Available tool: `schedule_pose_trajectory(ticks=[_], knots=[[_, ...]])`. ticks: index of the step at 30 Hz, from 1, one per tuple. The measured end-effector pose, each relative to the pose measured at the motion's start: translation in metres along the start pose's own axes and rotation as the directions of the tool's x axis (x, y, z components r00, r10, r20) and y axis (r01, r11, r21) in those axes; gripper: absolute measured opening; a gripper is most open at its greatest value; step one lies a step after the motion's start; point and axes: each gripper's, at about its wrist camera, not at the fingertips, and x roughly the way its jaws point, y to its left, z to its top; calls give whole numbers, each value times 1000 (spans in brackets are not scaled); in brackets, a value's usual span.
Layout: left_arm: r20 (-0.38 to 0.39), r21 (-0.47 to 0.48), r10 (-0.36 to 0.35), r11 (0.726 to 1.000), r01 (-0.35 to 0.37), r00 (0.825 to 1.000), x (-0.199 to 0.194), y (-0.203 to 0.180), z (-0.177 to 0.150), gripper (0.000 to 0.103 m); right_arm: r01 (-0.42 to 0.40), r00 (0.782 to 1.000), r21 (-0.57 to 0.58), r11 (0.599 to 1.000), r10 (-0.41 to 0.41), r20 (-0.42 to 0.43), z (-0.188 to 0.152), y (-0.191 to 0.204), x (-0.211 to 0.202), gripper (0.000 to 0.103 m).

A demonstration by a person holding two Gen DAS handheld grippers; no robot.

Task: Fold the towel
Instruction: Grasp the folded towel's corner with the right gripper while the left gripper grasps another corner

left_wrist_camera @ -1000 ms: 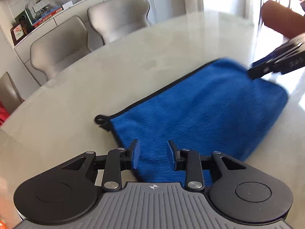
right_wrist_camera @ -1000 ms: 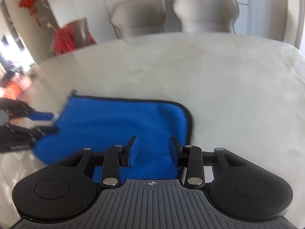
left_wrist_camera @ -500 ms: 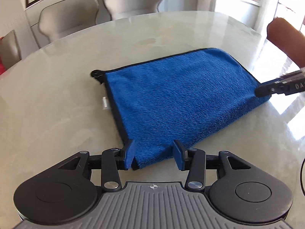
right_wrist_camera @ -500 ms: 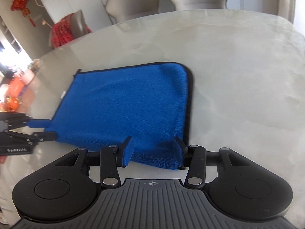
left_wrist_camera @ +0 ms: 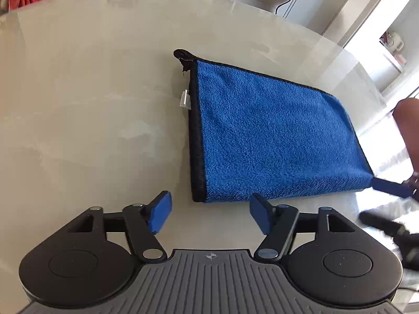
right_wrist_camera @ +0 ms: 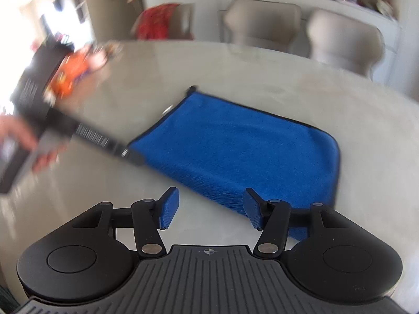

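A blue towel (left_wrist_camera: 275,136) with black edging lies folded flat on the pale table; it also shows in the right wrist view (right_wrist_camera: 235,151). A black loop (left_wrist_camera: 183,55) and a white tag (left_wrist_camera: 185,99) stick out at its left edge. My left gripper (left_wrist_camera: 209,216) is open and empty, just short of the towel's near left corner. My right gripper (right_wrist_camera: 208,209) is open and empty, over the towel's near edge. One right fingertip (left_wrist_camera: 387,187) shows in the left wrist view at the towel's right corner. The left gripper's body (right_wrist_camera: 86,133) shows blurred in the right wrist view.
The round pale table (left_wrist_camera: 91,104) stretches left and beyond the towel. Grey chairs (right_wrist_camera: 262,23) stand at its far side, one with red cloth (right_wrist_camera: 157,21). An orange packet (right_wrist_camera: 70,76) lies at the table's left. Shelves line the back wall.
Both grippers have opened wide, let go of the towel's near edge and drawn back. The towel now lies flat. The right wrist view is motion-blurred.
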Motion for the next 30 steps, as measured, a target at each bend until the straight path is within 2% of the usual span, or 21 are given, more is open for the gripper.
schedule_pose_trajectory(ticks=[3,8,9,10,12,13,14,16,17,19,21,24,27,30], knots=[[-20,-43,-39,998,38,999,2,5,6,72,-4,1000,-16,1000,3,-22,5,11,7,57],[-51,-111,-116,988,110,992,10,13,19,68,-5,1000,-22,1000,4,-11,13,16,15,65],[-59,-124,-125,985,117,990,11,14,22,67,7,1000,-41,999,-8,-3,14,19,16,69],[-68,-136,-135,983,124,989,12,15,24,67,22,1000,-58,998,-22,4,15,22,17,78],[-75,-159,-153,977,140,985,14,18,27,67,46,999,-94,995,-44,22,17,27,18,86],[-74,-172,-162,974,147,984,15,20,27,66,45,999,-108,993,-42,29,18,29,19,87],[-69,-187,-167,971,152,983,16,21,27,62,44,999,-123,991,-39,37,20,32,21,87],[-65,-188,-166,970,151,984,18,23,26,30,31,999,-154,988,-24,48,22,37,23,87],[-63,-188,-165,971,150,984,19,24,26,26,26,998,-168,986,-18,52,23,39,25,87],[-57,-188,-176,969,163,983,21,25,23,21,30,998,-230,973,-15,69,27,50,31,83],[-57,-195,-178,967,164,982,21,25,23,20,42,997,-296,954,-19,80,29,60,38,80],[-63,-209,-181,964,164,981,21,25,25,20,20,998,-373,928,6,69,33,73,55,70],[-67,-221,-193,960,175,979,19,26,27,20,1,999,-403,915,17,41,37,79,71,60],[-69,-234,-209,954,188,975,17,28,29,20,-5,1000,-390,921,15,23,41,78,86,52]])
